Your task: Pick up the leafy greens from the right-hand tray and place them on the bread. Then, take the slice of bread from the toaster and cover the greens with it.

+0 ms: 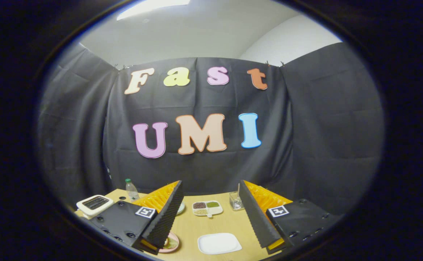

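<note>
My gripper (210,185) is open, fingers wide apart with nothing between them, held above the wooden table (229,223). Ahead between the fingers lies a small divided tray (207,209) holding dark, pale and green fillings; the green one (213,204) is in its right compartment. A white toaster (94,205) stands to the left, beyond the left finger (166,217). Beside that finger's lower end a pink plate (171,243) peeks out with something pale on it, mostly hidden. I cannot make out a bread slice in the toaster slot.
A white square plate (219,243) lies close between the fingers. A clear glass (236,201) with a utensil stands by the right finger. A water bottle (132,190) stands at the back left. Another plate's edge (181,208) shows behind the left finger.
</note>
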Tool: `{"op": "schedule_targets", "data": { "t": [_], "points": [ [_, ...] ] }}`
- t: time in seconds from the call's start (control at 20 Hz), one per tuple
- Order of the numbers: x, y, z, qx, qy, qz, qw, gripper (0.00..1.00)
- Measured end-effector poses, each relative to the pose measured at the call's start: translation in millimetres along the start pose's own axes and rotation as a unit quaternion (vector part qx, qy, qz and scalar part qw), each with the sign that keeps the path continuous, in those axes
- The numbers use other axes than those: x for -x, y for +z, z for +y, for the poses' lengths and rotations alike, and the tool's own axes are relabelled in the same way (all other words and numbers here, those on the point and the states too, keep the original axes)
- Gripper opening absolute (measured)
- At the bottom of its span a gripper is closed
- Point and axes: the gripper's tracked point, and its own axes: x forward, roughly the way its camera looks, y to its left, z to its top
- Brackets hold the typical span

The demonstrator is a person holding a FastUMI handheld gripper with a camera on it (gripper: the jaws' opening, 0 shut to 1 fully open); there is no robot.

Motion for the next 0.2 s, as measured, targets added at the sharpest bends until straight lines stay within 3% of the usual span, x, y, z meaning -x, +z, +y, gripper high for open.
{"op": "schedule_targets", "data": {
  "t": [0.2],
  "points": [
    [-2.0, 2.8, -0.6, 0.009, 0.0, -0.002, 1.0, 0.96]
  ]
}}
